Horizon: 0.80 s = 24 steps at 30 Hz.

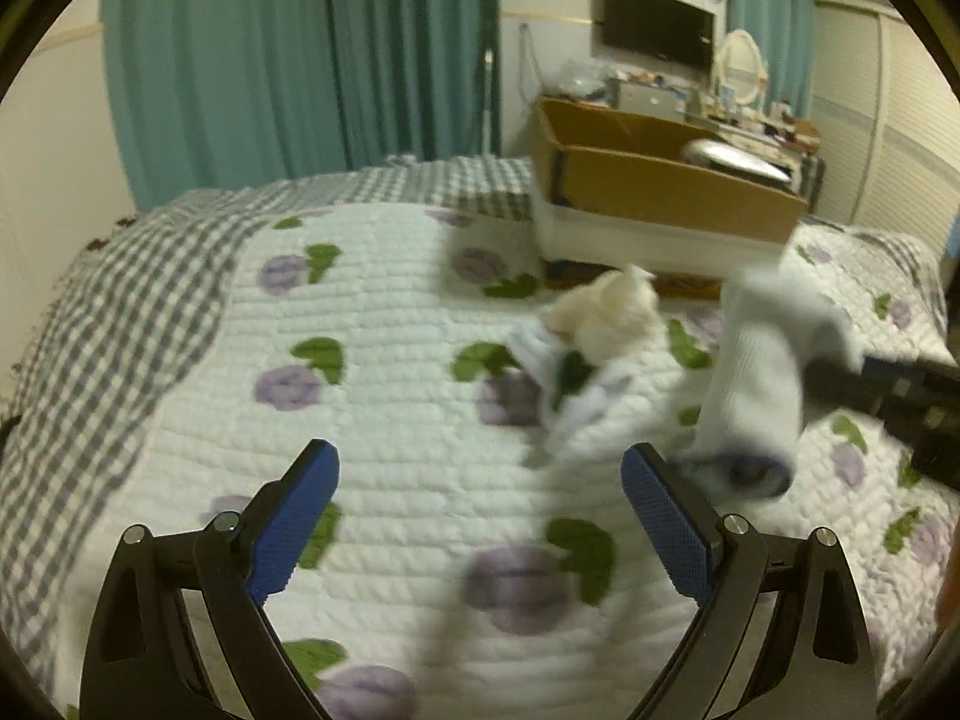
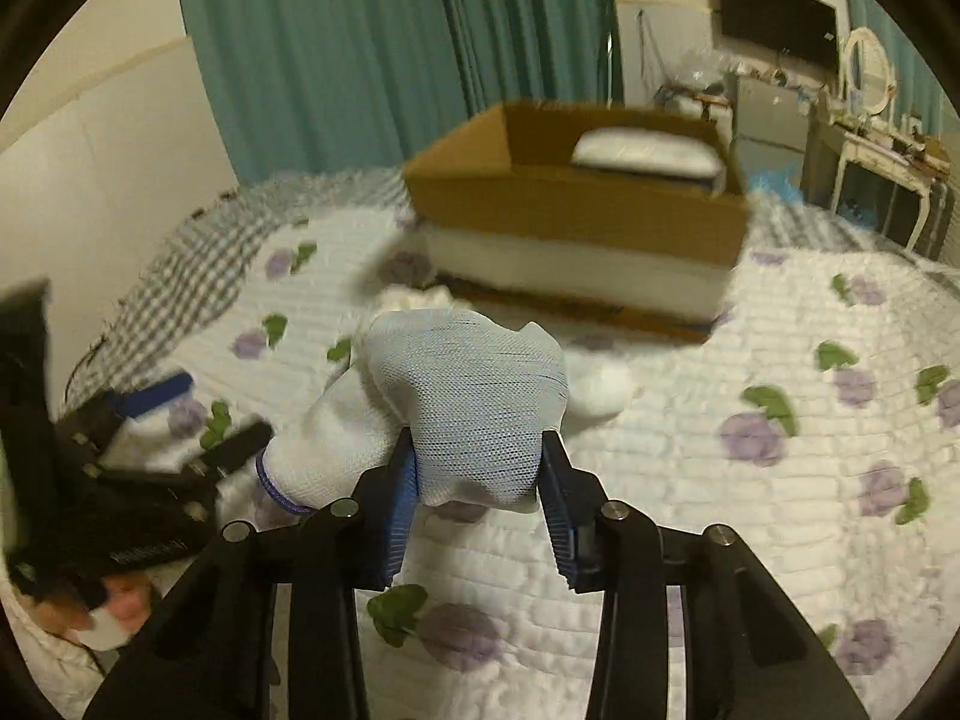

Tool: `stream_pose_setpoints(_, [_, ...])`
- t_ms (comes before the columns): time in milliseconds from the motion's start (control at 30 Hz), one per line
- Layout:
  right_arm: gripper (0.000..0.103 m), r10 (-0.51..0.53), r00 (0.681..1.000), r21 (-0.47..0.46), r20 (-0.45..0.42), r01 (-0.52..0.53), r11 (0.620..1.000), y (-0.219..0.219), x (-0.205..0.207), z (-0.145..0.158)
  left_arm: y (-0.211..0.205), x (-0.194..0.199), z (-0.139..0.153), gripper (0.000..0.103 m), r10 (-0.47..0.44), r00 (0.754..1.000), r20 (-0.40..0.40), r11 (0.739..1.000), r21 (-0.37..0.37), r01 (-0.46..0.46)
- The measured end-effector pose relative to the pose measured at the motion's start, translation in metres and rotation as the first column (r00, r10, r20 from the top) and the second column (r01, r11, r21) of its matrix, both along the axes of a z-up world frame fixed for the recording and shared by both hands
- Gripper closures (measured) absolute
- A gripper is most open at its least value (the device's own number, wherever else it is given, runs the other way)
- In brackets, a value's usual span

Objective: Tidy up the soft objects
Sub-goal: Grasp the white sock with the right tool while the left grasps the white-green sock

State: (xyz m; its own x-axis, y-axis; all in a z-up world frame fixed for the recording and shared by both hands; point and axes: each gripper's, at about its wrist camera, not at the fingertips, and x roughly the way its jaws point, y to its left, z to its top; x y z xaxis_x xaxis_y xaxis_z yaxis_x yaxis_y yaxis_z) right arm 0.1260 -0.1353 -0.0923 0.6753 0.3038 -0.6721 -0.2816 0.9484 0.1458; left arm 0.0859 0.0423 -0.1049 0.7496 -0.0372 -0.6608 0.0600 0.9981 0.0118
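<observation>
My right gripper (image 2: 477, 462) is shut on a white sock (image 2: 468, 408) with a purple-edged cuff and holds it above the bed. The same sock (image 1: 762, 372) hangs at the right in the left wrist view, held by the right gripper (image 1: 840, 378). My left gripper (image 1: 480, 480) is open and empty above the quilt; it also shows at the left in the right wrist view (image 2: 180, 414). A cream soft item (image 1: 612, 312) lies on another white sock (image 1: 564, 384) on the quilt. A cardboard box (image 2: 576, 204) with a white pad inside stands beyond.
The bed has a white floral quilt (image 1: 390, 420) with a grey checked border (image 1: 120, 300). Teal curtains (image 1: 300, 60) hang behind. A cluttered dresser with a mirror (image 2: 870, 108) and a wall television (image 2: 777, 18) stand at the right.
</observation>
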Motion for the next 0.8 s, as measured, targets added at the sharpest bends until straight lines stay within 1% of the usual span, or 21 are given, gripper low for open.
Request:
stream_pose_setpoints(100, [0.065,-0.046,0.998,-0.03,0.041,0.047,0.998,-0.016,-0.001,0.012,-0.014,0.001,-0.002,0.006,-0.041,0.999,-0.016,0.999,0.001,0.041])
stream_pose_setpoints(200, [0.065,-0.084,0.996,-0.016,0.043,0.085,0.996,-0.035,0.009,0.014,-0.03,0.011,-0.004,0.007,-0.063,0.998,-0.028,0.998,0.019,0.063])
stream_pose_setpoints(333, [0.065,-0.155,0.987,-0.052,0.032,0.156,0.986,-0.057,0.029,0.004,-0.041,0.034,-0.013,0.008,-0.07,0.996,-0.055,0.997,-0.023,0.068])
stream_pose_setpoints(367, [0.065,-0.165,0.986,-0.052,0.025,0.166,0.985,-0.063,0.033,0.001,-0.043,0.043,-0.017,0.012,-0.06,0.996,-0.062,0.998,-0.03,0.059])
stream_pose_setpoints(400, [0.065,-0.174,0.985,-0.05,0.016,0.175,0.983,-0.067,0.036,-0.001,-0.044,0.049,-0.02,0.022,-0.056,0.996,-0.067,0.998,-0.033,0.054])
stream_pose_setpoints(433, [0.065,-0.183,0.983,-0.046,0.009,0.184,0.982,-0.072,0.039,-0.003,-0.047,0.058,-0.026,0.025,-0.059,0.996,-0.074,0.998,-0.036,0.056])
stream_pose_setpoints(467, [0.065,-0.188,0.982,-0.045,0.004,0.188,0.981,-0.076,0.041,-0.005,-0.048,0.062,-0.03,0.033,-0.063,0.995,-0.077,0.998,-0.034,0.06])
stream_pose_setpoints(500, [0.065,-0.188,0.982,-0.047,-0.002,0.188,0.981,-0.078,0.042,-0.007,-0.05,0.067,-0.034,0.047,-0.066,0.994,-0.085,0.998,-0.028,0.063])
stream_pose_setpoints(567, [0.065,-0.183,0.983,-0.052,-0.007,0.183,0.982,-0.08,0.042,-0.009,-0.053,0.077,-0.043,0.06,-0.076,0.991,-0.113,0.997,-0.024,0.074])
stream_pose_setpoints(633, [0.065,-0.182,0.983,-0.042,-0.006,0.182,0.982,-0.084,0.04,-0.007,-0.055,0.083,-0.05,0.064,-0.089,0.987,-0.133,0.996,-0.033,0.086])
stream_pose_setpoints(667, [0.065,-0.186,0.983,-0.038,-0.001,0.186,0.982,-0.085,0.037,-0.006,-0.053,0.083,-0.051,0.068,-0.085,0.987,-0.133,0.996,-0.03,0.082])
stream_pose_setpoints(800, [0.065,-0.204,0.979,0.009,0.019,0.204,0.979,-0.095,0.025,0.007,-0.053,0.073,-0.045,0.07,-0.085,0.991,-0.102,0.996,-0.022,0.084])
